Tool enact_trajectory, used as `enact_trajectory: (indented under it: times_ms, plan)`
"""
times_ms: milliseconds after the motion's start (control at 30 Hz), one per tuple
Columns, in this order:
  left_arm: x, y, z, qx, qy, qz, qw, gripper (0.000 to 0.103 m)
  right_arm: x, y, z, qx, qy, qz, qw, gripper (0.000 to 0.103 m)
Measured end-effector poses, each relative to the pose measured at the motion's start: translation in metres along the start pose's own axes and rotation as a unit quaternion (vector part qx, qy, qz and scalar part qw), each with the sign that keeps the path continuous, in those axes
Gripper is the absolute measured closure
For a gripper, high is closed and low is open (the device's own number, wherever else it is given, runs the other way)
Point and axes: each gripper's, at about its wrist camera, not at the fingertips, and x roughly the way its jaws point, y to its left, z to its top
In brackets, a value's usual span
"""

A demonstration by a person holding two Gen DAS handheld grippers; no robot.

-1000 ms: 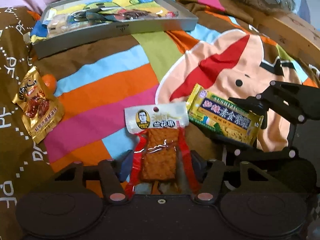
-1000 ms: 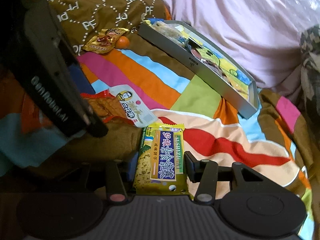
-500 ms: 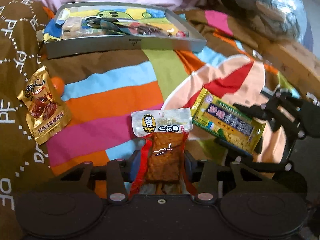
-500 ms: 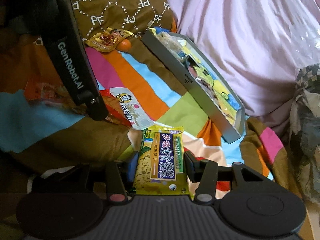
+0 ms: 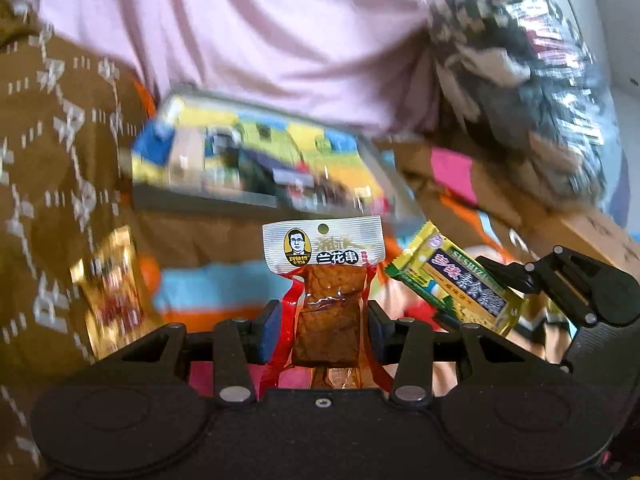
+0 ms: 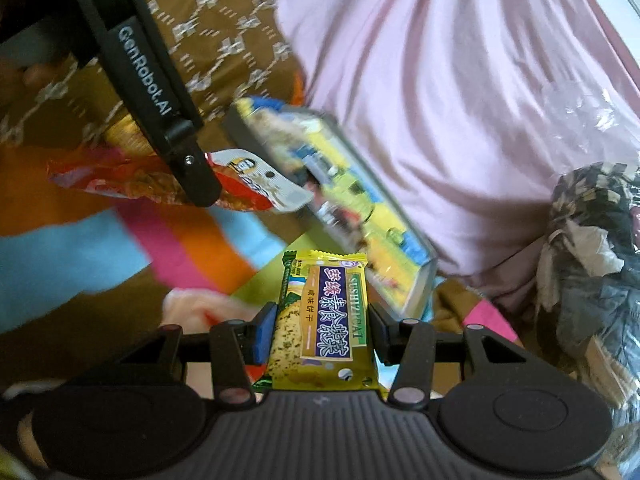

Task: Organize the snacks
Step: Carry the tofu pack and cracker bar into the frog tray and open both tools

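- Two grippers show, one in each hand, and each holds one snack packet.
- The left gripper [image 5: 324, 328] has its jaws closed narrow on a tofu snack packet [image 5: 326, 300] — clear wrap with red edges, a brown block inside and a white header card with a printed label. The packet stands upright between the blue pads, the header above the fingertips.
- The right gripper [image 6: 318, 334] has its jaws clamped on a yellow-green cracker packet [image 6: 320, 320] with a dark blue label; the packet lies lengthwise between the pads and points away from the camera.
- In the left wrist view the right gripper [image 5: 476, 312] shows at the right edge with the cracker packet [image 5: 456, 280] tilted in it, just beside the tofu packet but apart from it.
- In the right wrist view the left gripper's black finger crosses the upper left, with the tofu packet [image 6: 248, 178] sticking out past it.
- One grey tray [image 5: 224, 196] lies ahead on the bedding, blurred; several colourful packets are in it, too smeared to count. The right wrist view shows the same tray [image 6: 424, 280] running diagonally, its near corner just beyond the cracker packet.
- One gold snack packet [image 5: 110, 292] lies on the striped blanket [image 5: 192, 284], left of the left gripper and well apart from the tray.
- One pink sheet [image 6: 460, 100] rises behind the tray — and a crumpled plastic-wrapped bundle [image 6: 592, 248] sits to its right.
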Motion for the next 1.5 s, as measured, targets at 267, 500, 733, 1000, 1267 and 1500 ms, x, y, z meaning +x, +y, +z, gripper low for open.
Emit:
enact_trajectory:
  times_ms: [267,500,733,1000,1267,1500]
  plan:
    - [0.036,-0.008,0.068,0.015,-0.056,0.027,0.9980,0.056,0.051,-0.050,0.029,-0.014,-0.041,-0.020,0.999,0.050]
    - [0.094,0.008,0.122,-0.016,-0.068,0.042,0.9967,0.056,0.121,-0.074,0.051,-0.011,-0.031,-0.034,0.999,0.050]
    - [0.138,0.019,0.136,-0.019,-0.044,0.068,0.9965,0.056,0.170,-0.075,0.050,0.017,-0.008,-0.030,0.999,0.050]
    - [0.160,0.029,0.132,-0.015,-0.012,0.089,0.9959,0.050,0.184,-0.073,0.036,0.035,0.022,0.003,0.999,0.050]
    - [0.152,0.024,0.136,-0.031,-0.017,0.097,0.9947,0.025,0.170,-0.083,0.041,0.073,0.003,-0.001,0.997,0.018]
    - [0.126,0.017,0.143,-0.033,-0.041,0.111,0.9924,0.005,0.144,-0.101,0.044,0.126,-0.022,-0.014,0.992,0.005]
